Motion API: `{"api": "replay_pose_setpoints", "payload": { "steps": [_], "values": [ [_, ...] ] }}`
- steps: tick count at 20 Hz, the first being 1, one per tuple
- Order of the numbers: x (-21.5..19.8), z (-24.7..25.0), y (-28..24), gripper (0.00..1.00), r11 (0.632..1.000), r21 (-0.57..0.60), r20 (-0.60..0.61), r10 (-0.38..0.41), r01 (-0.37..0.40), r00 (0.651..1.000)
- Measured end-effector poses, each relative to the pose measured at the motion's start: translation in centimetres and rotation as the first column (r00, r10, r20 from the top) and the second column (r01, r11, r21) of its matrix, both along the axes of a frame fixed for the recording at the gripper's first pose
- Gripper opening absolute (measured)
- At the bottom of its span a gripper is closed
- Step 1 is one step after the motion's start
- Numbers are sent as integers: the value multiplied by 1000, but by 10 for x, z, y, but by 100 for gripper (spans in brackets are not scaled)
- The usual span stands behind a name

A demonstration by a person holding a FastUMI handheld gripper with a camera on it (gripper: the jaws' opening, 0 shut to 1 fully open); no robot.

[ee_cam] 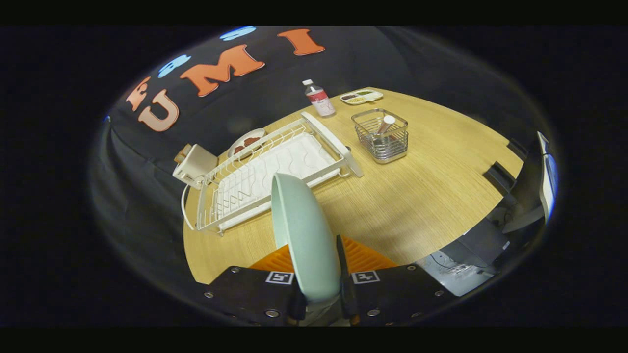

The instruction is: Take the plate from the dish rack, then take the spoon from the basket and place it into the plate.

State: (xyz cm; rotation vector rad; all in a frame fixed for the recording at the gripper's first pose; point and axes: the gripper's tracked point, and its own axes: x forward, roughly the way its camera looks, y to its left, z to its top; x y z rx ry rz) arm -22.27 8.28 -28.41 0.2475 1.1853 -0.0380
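A pale green plate (301,230) stands on edge between my fingers, and my gripper (319,274) is shut on its lower rim. I hold it high above the wooden table (417,196). Beyond the plate's top lies the white dish rack (274,171), with nothing in its slots. Further off, past the rack's right end, stands a wire basket (381,135) holding a spoon (385,125) whose pale handle end pokes up out of it.
A small bottle (318,98) with a red label stands behind the rack, and a flat tray (361,96) lies at the table's far edge. A white box (195,164) and a small dish (247,142) sit behind the rack's left end. Equipment stands off the table's right side.
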Motion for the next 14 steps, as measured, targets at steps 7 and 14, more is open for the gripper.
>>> {"api": "replay_pose_setpoints", "payload": {
  "steps": [7,14],
  "values": [
    [-6,-19,14,29,999,43,-34,-22,24,999],
    [-8,-42,11,41,996,46,-75,-73,77,995]
  ]
}}
